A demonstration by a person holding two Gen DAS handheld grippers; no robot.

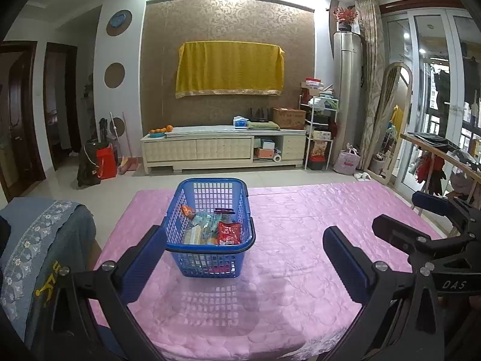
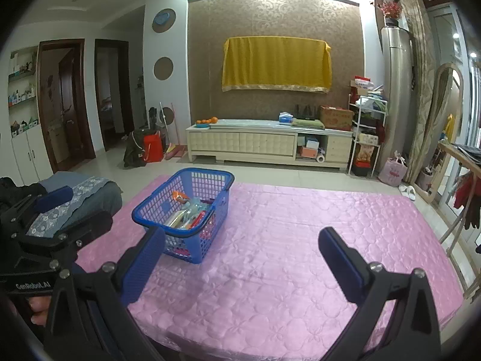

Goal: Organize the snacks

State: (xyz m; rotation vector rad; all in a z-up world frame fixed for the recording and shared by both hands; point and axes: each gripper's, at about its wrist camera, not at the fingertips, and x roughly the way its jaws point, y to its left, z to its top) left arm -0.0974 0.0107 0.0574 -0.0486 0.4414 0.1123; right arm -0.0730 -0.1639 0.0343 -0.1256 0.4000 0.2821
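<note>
- Pink quilted cloth [image 1: 300, 240] covers the big table, and behind it the living room shows a yellow cloth hung on the brown wall [image 1: 230, 69] and a long cream cabinet [image 1: 222, 147] on the floor.
- On the table stands a blue plastic basket with holes in its sides [image 1: 210, 210]. It stands upright with its handles folded down on the rim.
- Snack packets lie inside the basket in a loose pile. A red shiny packet [image 1: 230, 233] rests at the side nearest the camera, an orange packet [image 1: 188, 210] lies farther back, and pale blue packets [image 1: 207, 219] sit between them.
- No packets show on the pink cloth around the basket, so the snacks look gathered in one spot, likely to keep them together.
- The left gripper [image 1: 243, 255] has its two blue pads wide apart with nothing between them. The basket is straight ahead of its jaws, just past the tip of the left-side pad.
- The right gripper [image 2: 240, 258] is also spread wide and holds nothing. The basket is ahead of its jaws and off to their left side, near its left-side pad.
- Both tools hang above the near edge of the table. They look ready to reach in, or they may be done; which it is cannot be told.
- A blue-grey flowered cloth over a seat [image 1: 45, 240] lies beyond the left jaws' outer side.
</note>
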